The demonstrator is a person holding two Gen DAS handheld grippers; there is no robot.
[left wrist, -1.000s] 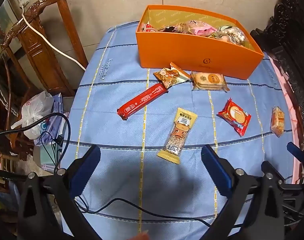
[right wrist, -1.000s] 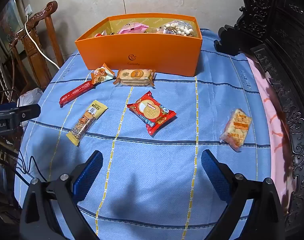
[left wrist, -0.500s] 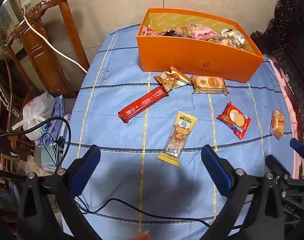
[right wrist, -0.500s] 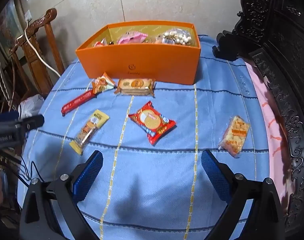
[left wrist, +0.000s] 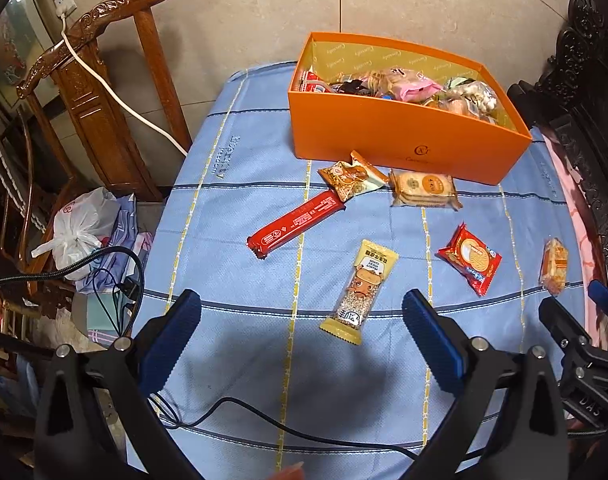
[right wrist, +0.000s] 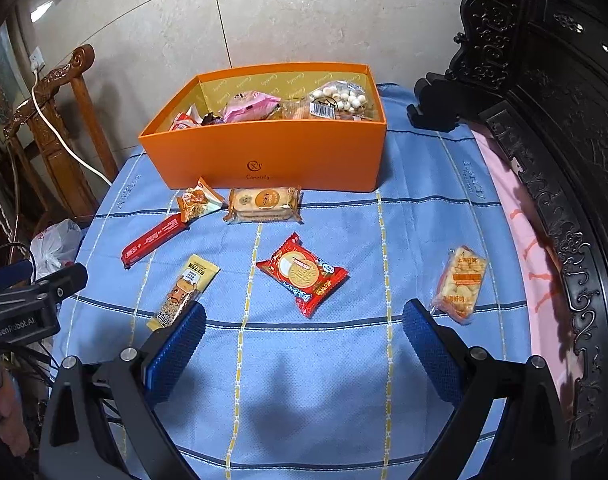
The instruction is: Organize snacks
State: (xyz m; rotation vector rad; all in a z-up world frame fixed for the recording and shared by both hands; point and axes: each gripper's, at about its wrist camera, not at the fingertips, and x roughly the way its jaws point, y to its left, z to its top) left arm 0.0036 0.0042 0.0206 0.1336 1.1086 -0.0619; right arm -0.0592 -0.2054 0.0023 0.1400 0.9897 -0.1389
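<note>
At 12 o'clock of the wide-open, empty right gripper (right wrist: 303, 334) lies the red packet (right wrist: 302, 274); pre-grasp step, next: descend, close, transfer to orange box (right wrist: 272, 160); left gripper (left wrist: 302, 334) also wide, empty.

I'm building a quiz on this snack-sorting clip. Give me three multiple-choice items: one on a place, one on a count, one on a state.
1. Where is the long red bar?
A. in the orange box
B. on the blue cloth
C. on the chair

2. How many snack packs lie outside the orange box?
A. three
B. six
C. nine

3. The right gripper is:
A. open, empty
B. shut on a pack
C. out of view

Answers:
1 B, it lies flat on the blue cloth.
2 B, six packs lie on the cloth.
3 A, its fingers stand wide apart with nothing between them.
</note>
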